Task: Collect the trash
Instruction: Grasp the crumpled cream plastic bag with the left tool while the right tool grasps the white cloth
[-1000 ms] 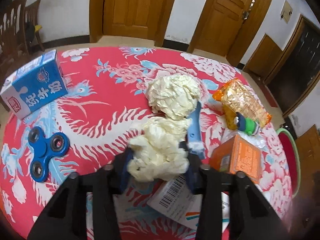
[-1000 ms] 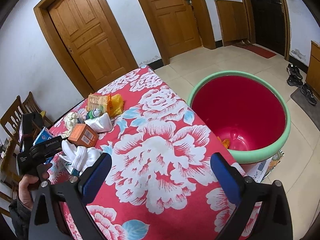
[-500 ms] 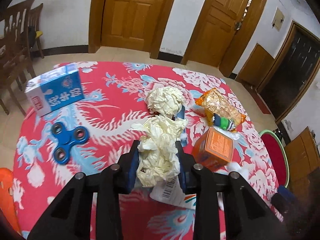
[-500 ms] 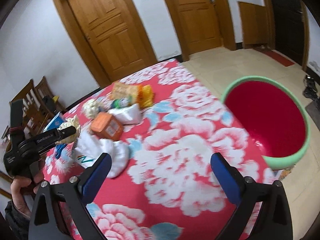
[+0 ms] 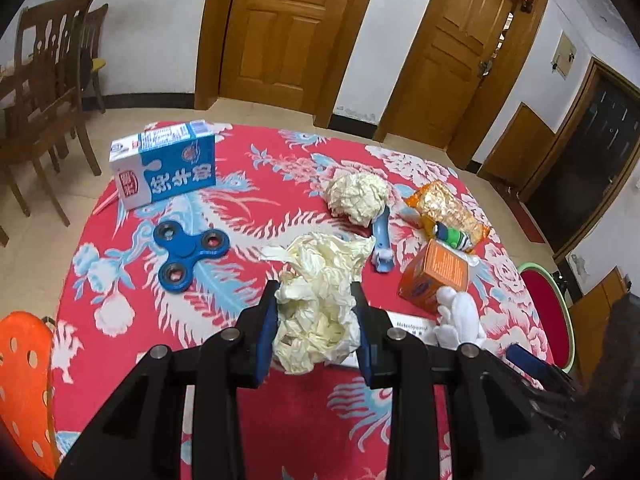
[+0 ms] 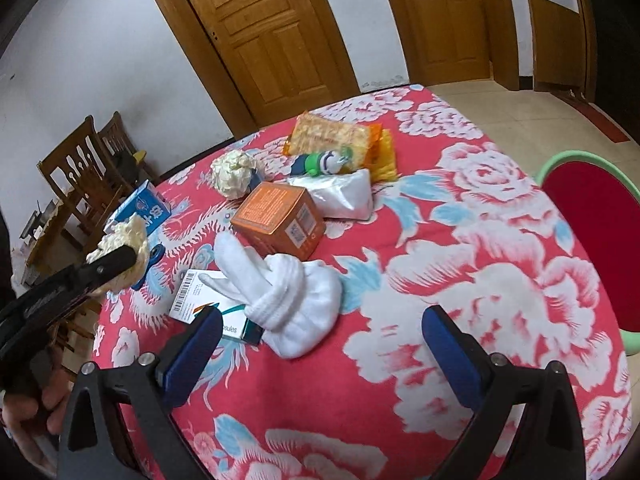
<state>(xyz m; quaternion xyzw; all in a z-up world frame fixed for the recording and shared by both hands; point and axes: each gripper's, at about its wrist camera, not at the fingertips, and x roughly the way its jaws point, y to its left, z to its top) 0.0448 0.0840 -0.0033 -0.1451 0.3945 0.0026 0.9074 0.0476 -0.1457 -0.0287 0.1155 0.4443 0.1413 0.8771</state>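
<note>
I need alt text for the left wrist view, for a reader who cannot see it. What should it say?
The left claw grips a crumpled cream paper wad above a red flowered tablecloth. On the cloth lie a second paper wad, a blue milk carton, a blue fidget spinner and an orange box.

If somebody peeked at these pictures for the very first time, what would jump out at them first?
Probably the bright red flowery tablecloth covering the whole table. Next, the crumpled cream paper wad squeezed in the left gripper, close to the left wrist camera. Then the white rolled towel near the middle of the table, and the big red bin with a green rim standing off the table's right edge.
</note>
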